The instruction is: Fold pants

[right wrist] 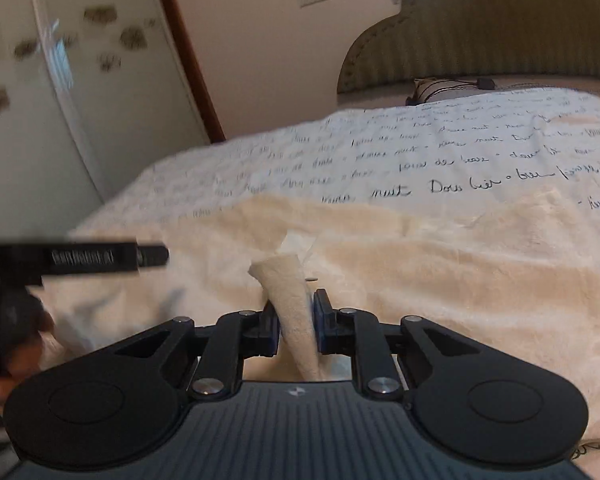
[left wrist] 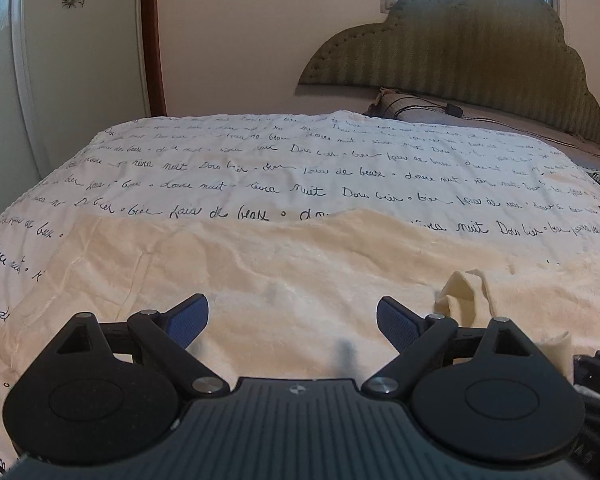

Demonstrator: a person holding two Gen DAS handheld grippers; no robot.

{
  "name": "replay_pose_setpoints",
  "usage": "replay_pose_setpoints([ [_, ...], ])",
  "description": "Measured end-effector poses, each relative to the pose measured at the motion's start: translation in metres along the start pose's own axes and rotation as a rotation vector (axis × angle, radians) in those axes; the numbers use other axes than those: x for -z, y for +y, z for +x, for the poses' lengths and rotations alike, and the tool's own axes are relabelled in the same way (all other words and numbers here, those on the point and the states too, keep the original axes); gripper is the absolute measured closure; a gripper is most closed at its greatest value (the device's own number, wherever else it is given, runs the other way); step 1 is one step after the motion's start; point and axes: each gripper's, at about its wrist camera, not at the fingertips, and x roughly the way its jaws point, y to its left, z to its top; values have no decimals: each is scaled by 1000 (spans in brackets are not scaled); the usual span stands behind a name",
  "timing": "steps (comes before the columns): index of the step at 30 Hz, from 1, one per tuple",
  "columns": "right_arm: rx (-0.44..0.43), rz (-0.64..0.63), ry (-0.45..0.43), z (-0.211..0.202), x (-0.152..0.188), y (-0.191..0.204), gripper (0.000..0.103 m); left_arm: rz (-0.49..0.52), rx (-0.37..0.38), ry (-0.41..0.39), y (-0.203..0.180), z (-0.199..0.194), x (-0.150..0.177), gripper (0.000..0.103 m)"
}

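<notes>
Cream pants (left wrist: 284, 280) lie spread across the near edge of the bed (left wrist: 260, 172), whose script-printed white cover runs back to a green scalloped headboard (left wrist: 460, 52), while the left gripper (left wrist: 293, 316) hovers spread apart and the right gripper (right wrist: 296, 322) pinches a raised fold of them.

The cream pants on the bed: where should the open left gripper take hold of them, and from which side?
Probably the near edge of the pants, left of the raised fold the right gripper pinches. The left gripper hovers there, jaws wide. Come low from the bed's near side, since the cloth lies flat there with slight wrinkles.
</notes>
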Motion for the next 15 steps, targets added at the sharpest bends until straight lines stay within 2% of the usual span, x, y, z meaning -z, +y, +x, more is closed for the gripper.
replay_pose_setpoints([
  [3,81,-158,19,6,10,23,86,-29,8,-1,1,1,-4,10],
  [7,129,-289,2,9,12,48,86,-55,30,-13,-8,3,-10,10],
  [9,114,-320,-10,10,17,57,83,-53,32,-24,-13,5,-12,10],
  [11,125,-387,41,20,23,70,78,-33,32,-24,-16,5,-14,10],
  [13,145,-460,75,11,23,81,77,-12,34,-33,-14,4,-14,9],
  [14,103,-453,60,-3,19,81,75,-6,35,-35,-13,4,-14,9],
  [15,46,-429,30,-21,13,76,67,-1,45,-34,-13,5,-15,8],
])
